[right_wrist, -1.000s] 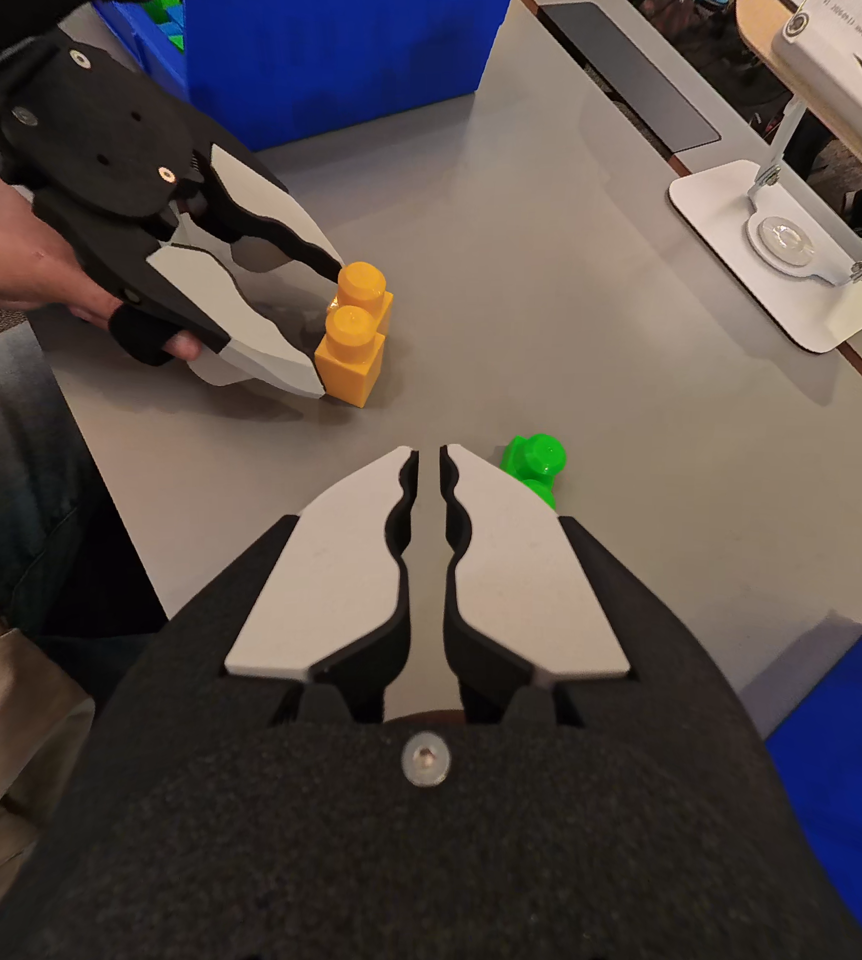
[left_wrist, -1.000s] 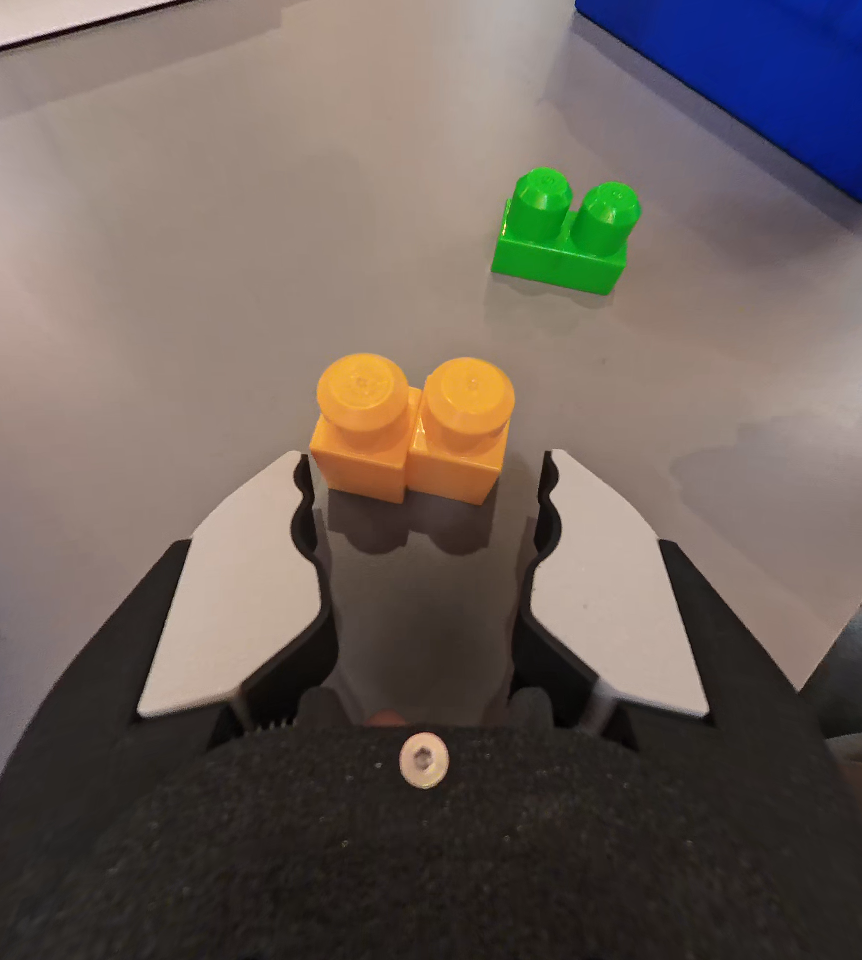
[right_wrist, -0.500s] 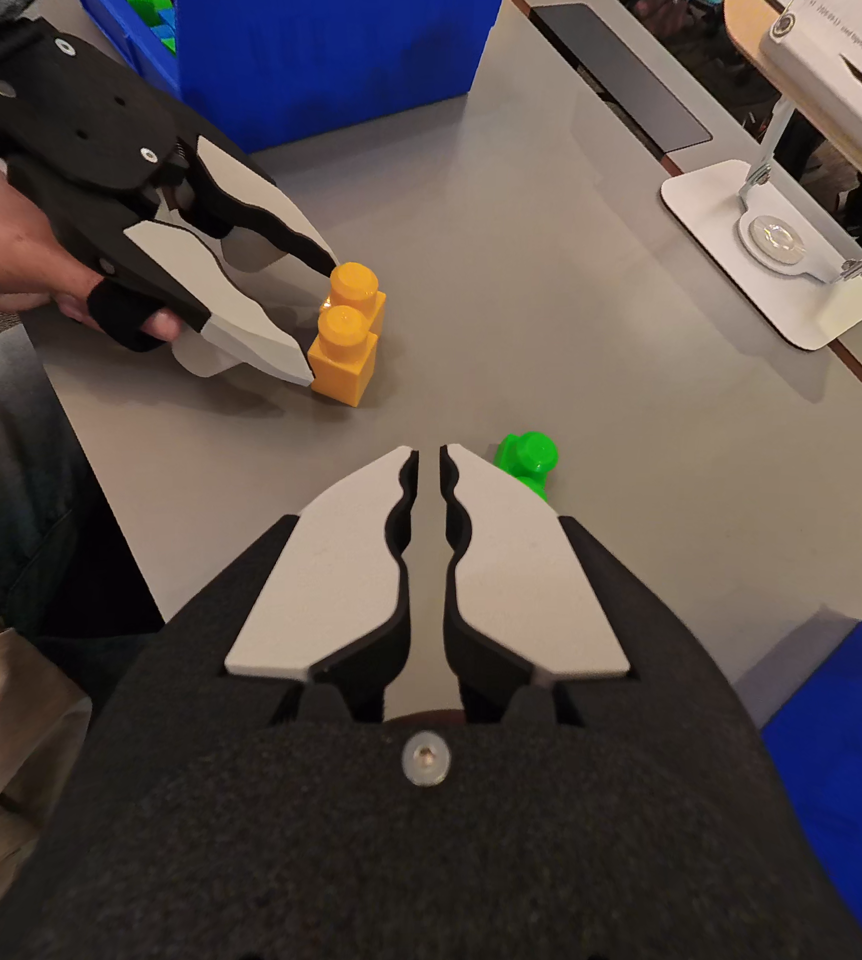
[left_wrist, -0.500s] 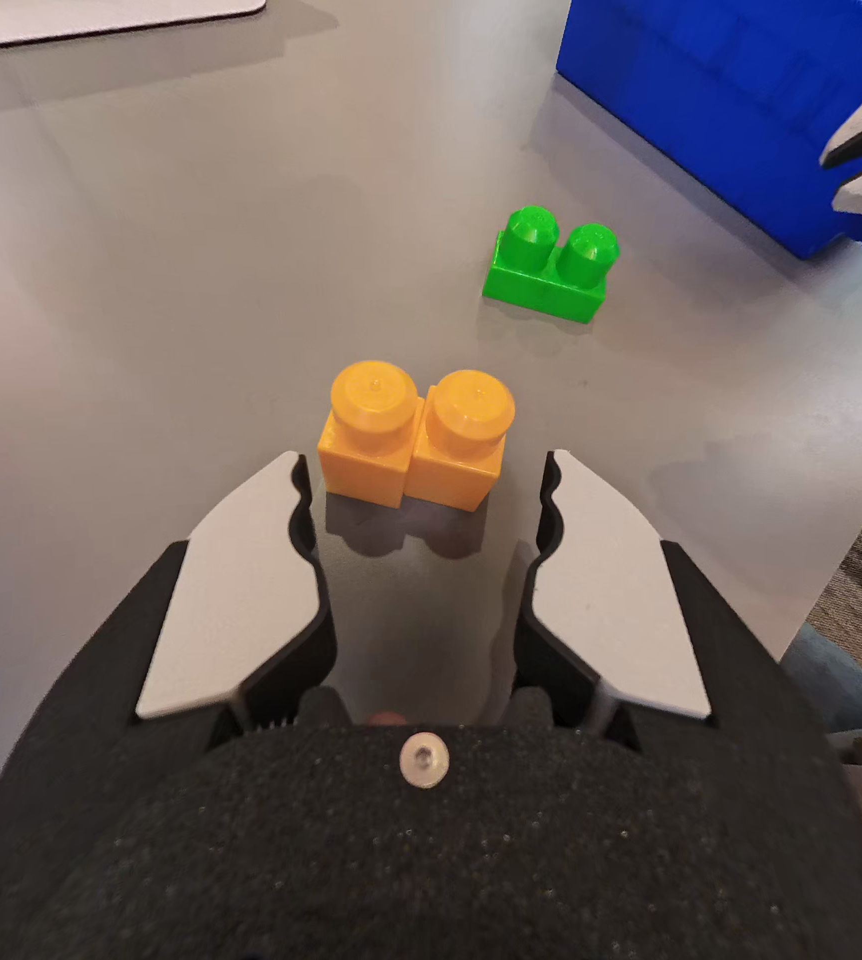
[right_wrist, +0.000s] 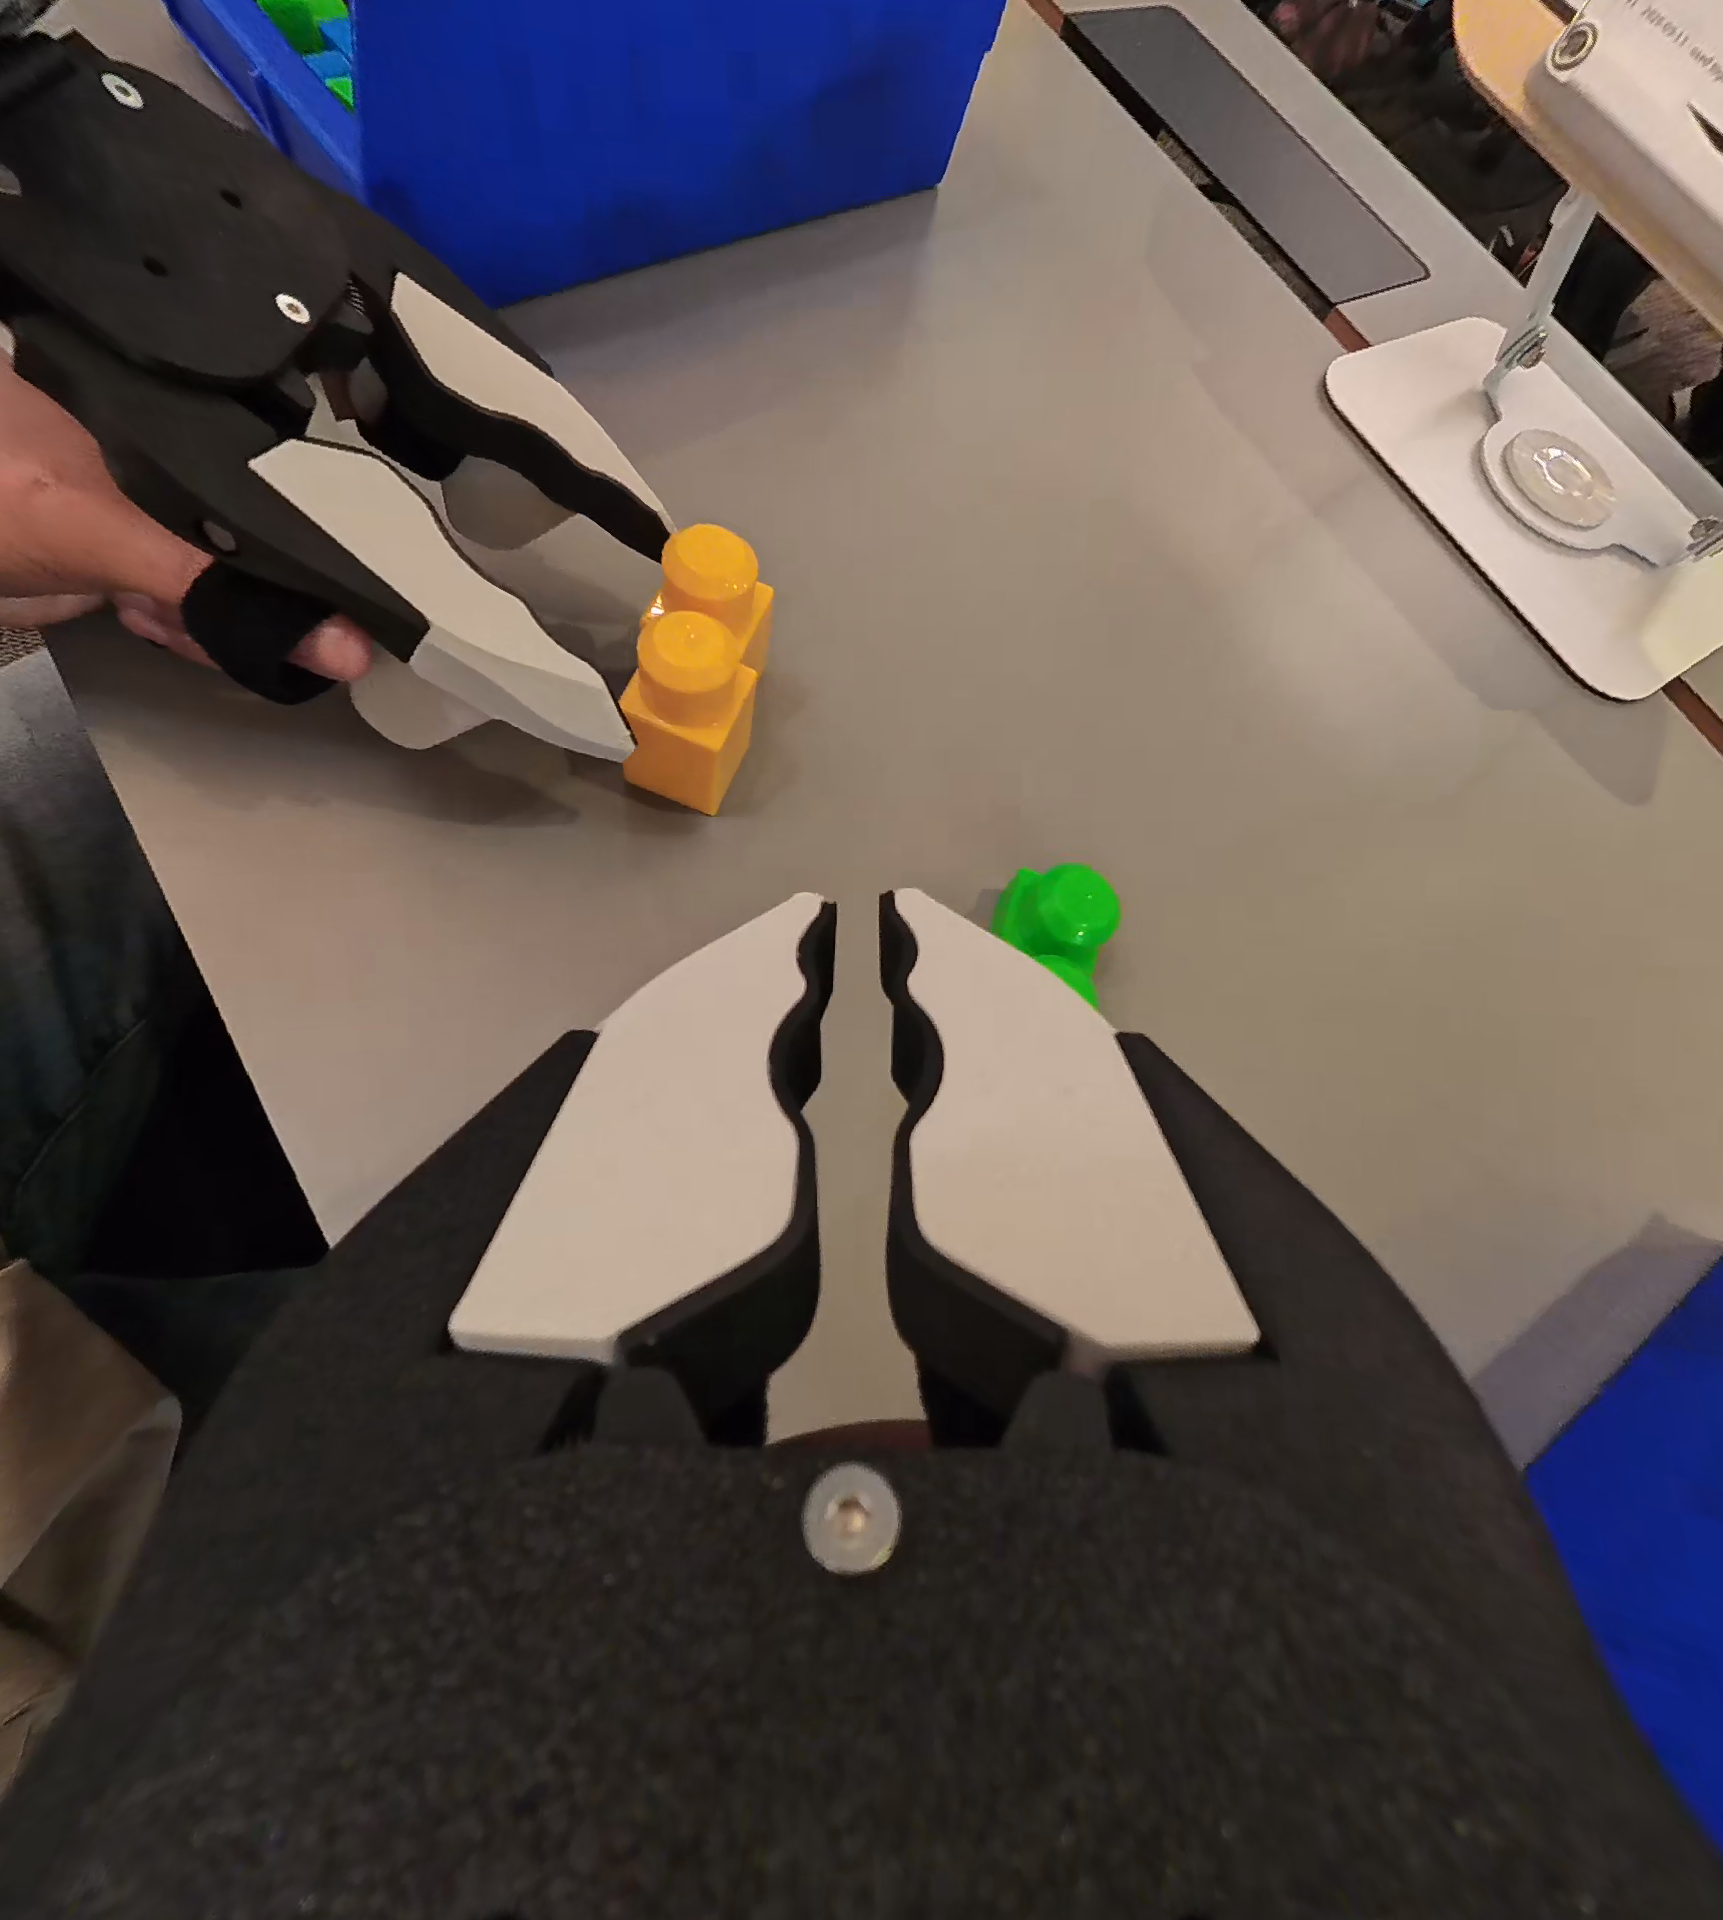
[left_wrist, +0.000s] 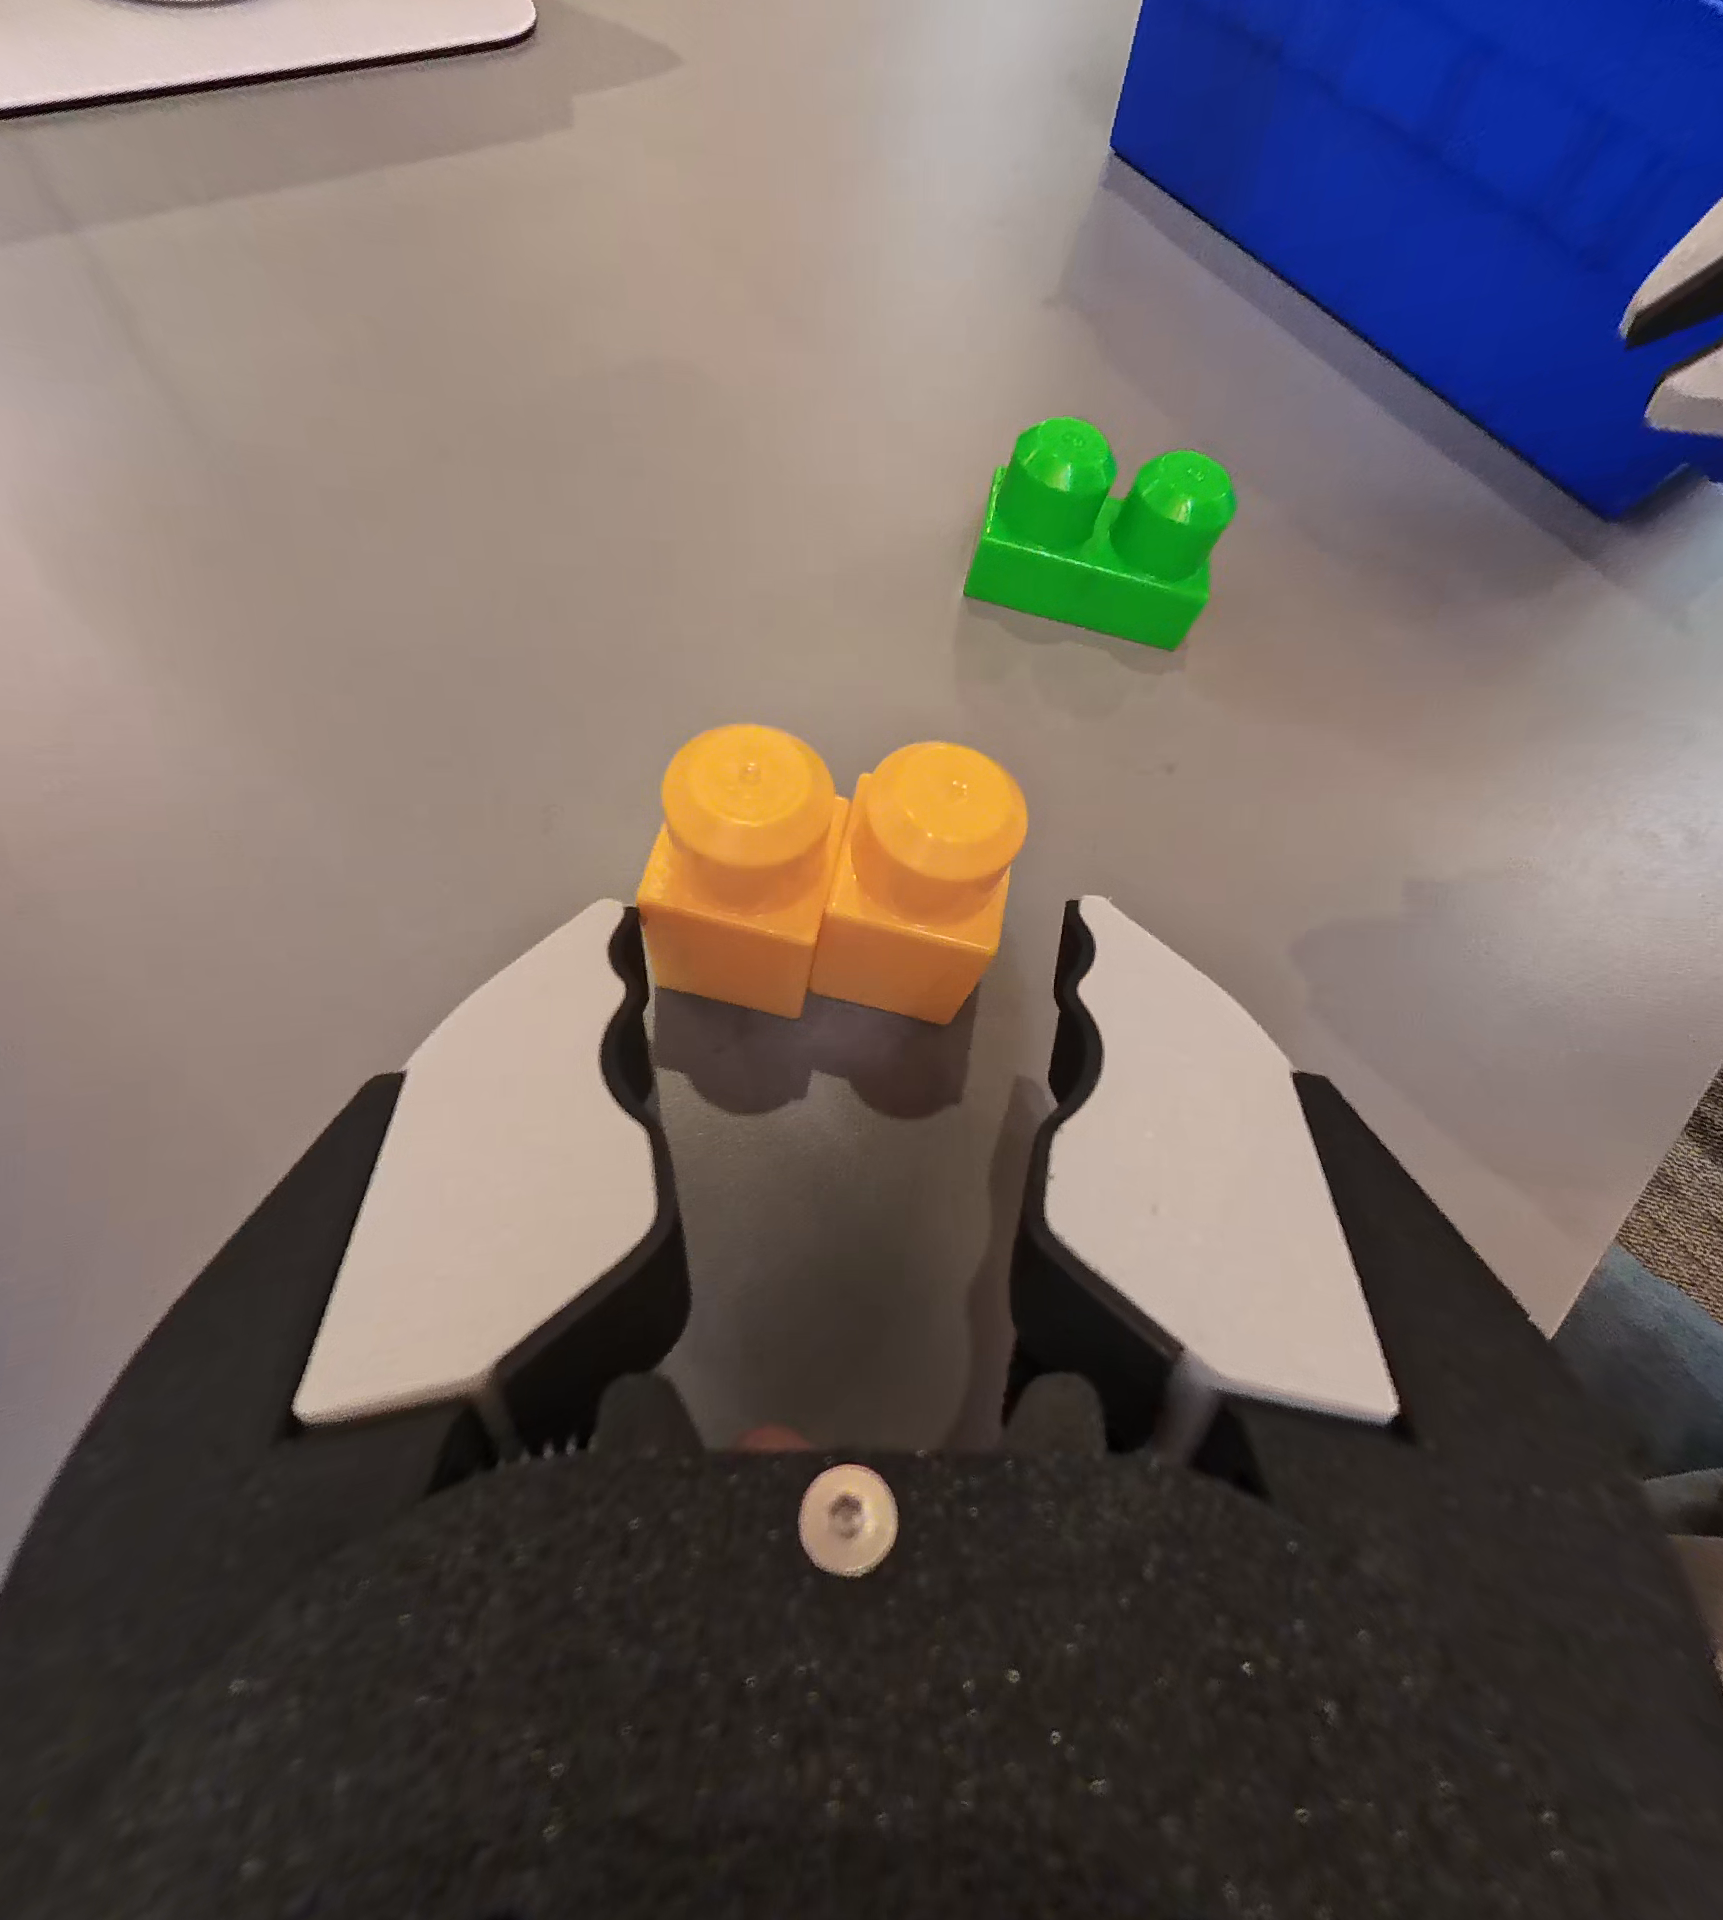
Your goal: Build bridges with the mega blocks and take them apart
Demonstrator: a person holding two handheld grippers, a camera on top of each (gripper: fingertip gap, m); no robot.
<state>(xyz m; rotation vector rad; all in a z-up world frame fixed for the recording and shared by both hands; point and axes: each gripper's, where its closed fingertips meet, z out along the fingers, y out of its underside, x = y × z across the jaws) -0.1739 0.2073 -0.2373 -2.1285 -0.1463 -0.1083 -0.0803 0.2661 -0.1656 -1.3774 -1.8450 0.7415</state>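
The orange two-stud block (left_wrist: pixel 821 904) sits crosswise just ahead of the left gripper (left_wrist: pixel 846 914), fingers spread wide to straddle it; the right gripper (right_wrist: pixel 855 909), nearly closed and empty, hangs farther off.

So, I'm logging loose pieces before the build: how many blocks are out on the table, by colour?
Orange blocks: 2, side by side
Green block: 1
Total on the table: 3

two orange blocks (left_wrist: pixel 821 899), one green block (left_wrist: pixel 1096 540), two blue bins (right_wrist: pixel 670 135), two tongs (left_wrist: pixel 852 914)
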